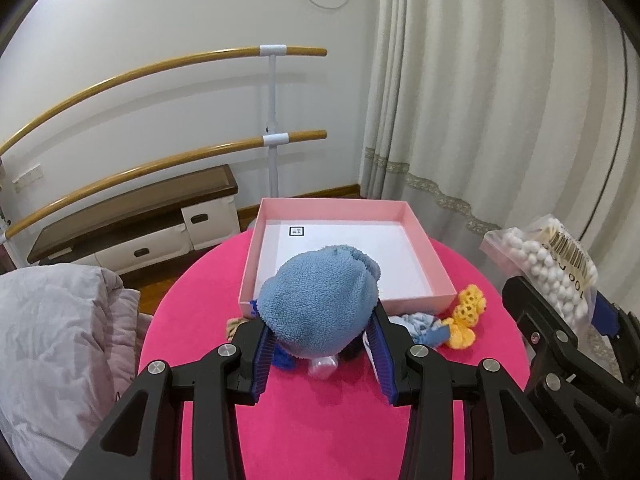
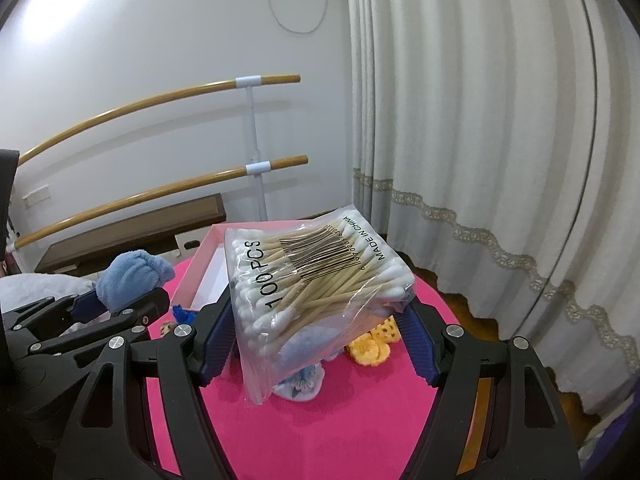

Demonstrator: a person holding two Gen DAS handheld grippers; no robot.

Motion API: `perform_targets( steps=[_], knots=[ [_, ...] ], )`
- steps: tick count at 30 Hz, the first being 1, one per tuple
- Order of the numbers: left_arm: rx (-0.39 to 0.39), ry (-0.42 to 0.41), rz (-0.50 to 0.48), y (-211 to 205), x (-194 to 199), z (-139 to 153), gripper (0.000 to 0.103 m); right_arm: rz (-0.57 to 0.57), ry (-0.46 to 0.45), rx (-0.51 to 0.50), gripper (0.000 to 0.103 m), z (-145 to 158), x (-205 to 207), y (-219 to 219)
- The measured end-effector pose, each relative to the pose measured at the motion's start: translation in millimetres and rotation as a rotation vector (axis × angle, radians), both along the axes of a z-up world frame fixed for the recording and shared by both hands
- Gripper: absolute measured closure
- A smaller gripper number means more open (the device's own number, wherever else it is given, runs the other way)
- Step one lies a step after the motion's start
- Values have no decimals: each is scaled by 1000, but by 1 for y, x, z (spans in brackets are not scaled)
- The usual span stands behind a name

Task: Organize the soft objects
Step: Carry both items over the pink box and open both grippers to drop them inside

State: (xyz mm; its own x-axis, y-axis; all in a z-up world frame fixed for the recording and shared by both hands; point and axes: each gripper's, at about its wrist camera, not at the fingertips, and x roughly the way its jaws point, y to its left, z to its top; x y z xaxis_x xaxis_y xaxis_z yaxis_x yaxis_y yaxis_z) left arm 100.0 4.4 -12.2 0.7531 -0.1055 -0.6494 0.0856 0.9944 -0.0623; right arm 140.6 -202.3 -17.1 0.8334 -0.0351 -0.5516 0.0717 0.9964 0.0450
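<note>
Black linkage arms of the left gripper (image 1: 320, 344) fill the bottom of its own view, the blue-padded jaws narrowed onto a blue fleece bundle (image 1: 320, 300) that they hold clear above the pink round table (image 1: 320, 432). Under the bundle, on the tabletop, lie a small clear plastic piece (image 1: 324, 366) and a dark blue knitted item (image 1: 282, 358). Just to the right sit a pale blue cloth (image 1: 418, 326) and a yellow crocheted toy (image 1: 466, 316), both close against the near wall of a shallow pink box (image 1: 416, 236). That box has a white floor with a small square code printed near its far left corner, and the fleece bundle hangs over its near edge.

From the other wrist, the right gripper (image 2: 320, 316) stands about half open, its pads pressed against the sides of a clear bag of cotton swabs (image 2: 320, 280), which it holds up off the table, tilted, over the pale blue cloth and the yellow toy.

Beyond the table stand a low wooden bench with white drawers (image 1: 136, 224), a double wooden barre (image 1: 160, 68) on a white post, and cream curtains (image 1: 480, 100).
</note>
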Motion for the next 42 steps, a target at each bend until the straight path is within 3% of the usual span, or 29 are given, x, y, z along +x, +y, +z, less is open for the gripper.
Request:
perform_targets(
  steps=[8,22,33,36,39,42],
  knots=[
    [29,60,18,-14,74,-10,63,-8,47,-14,33,-12,46,5],
    [91,217,28,-49,225,-55,64,-37,213,-17,33,-62,124,9],
    [82,279,29,-53,294,-91,60,-11,299,22,33,-95,162,8],
    [94,294,24,-48,304,-102,51,-6,329,25,32,-103,166,6],
    [114,303,51,-44,314,-110,30,-10,357,36,26,-109,170,1],
    [122,305,69,-44,322,-115,22,-22,361,43,12,-110,171,-3]
  ],
)
